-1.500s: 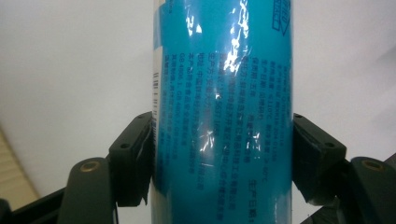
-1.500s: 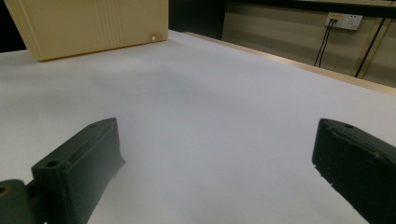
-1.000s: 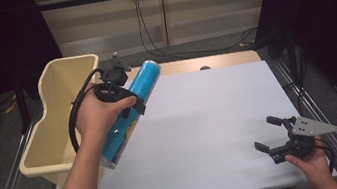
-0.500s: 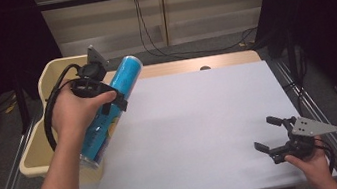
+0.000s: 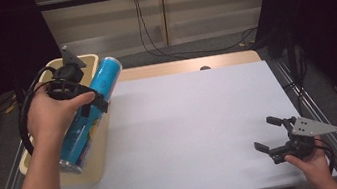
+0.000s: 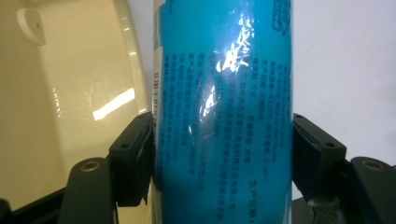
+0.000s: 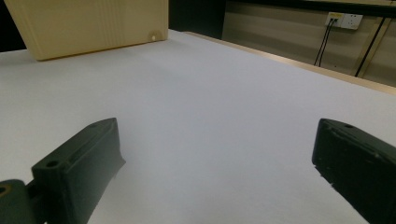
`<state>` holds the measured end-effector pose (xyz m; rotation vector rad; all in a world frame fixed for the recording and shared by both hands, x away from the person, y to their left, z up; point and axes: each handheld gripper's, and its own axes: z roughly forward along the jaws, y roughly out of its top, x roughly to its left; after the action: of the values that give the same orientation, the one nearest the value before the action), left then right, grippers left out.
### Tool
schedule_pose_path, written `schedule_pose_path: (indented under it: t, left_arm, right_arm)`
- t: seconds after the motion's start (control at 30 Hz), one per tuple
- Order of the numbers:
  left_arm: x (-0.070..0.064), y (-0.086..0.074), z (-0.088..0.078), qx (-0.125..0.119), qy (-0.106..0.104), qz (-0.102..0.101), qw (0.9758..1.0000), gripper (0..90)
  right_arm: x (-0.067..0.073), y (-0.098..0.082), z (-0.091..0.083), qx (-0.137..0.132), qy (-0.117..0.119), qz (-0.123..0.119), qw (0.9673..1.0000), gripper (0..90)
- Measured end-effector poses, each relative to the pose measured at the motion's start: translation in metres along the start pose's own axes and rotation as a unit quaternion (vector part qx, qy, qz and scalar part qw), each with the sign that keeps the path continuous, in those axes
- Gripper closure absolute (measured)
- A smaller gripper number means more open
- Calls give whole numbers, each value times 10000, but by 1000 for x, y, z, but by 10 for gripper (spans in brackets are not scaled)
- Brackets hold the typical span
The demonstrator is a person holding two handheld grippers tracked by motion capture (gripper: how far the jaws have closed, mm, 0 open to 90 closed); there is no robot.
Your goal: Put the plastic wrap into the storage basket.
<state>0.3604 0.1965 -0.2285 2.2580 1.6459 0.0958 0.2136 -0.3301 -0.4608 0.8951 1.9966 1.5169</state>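
Both jaws of the left tool (image 6: pixel 219 154) clamp the blue canister (image 6: pixel 224 112); the right tool (image 5: pixel 278 139) gapes empty.

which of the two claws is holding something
The left claw: its jaws clamp the blue can beside the cream bin. The right claw stands open, holding nothing.

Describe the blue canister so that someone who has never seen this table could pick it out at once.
Start at the white table and go to its left edge, where a cream plastic bin stands. Above the bin, the left hand-held gripper clamps a long cylinder tilted on a slant: the blue canister, glossy, bright blue and finely printed, the one colourful thing here.
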Motion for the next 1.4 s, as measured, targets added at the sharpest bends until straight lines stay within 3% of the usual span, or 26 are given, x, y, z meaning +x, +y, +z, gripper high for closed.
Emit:
schedule_pose_path:
  t: [0.53, 0.93, 1.13, 1.4]
  left_arm:
    - [31, -16, -16, -81, 186, -310, 9993, 323]
    - [55, -26, -15, -66, 401, -674, 9969, 323]
    - [64, -30, -7, -51, 448, -820, 9956, 322]
    - [69, -35, 10, 58, 424, -862, 9954, 322]
  right_arm:
    - [1, 0, 1, 0, -5, -13, 10000, 12]
    - [1, 0, 1, 5, 4, -9, 10000, 12]
    - [2, 0, 2, 26, 19, -22, 10000, 12]
    - [1, -1, 2, 23, 20, -11, 10000, 11]
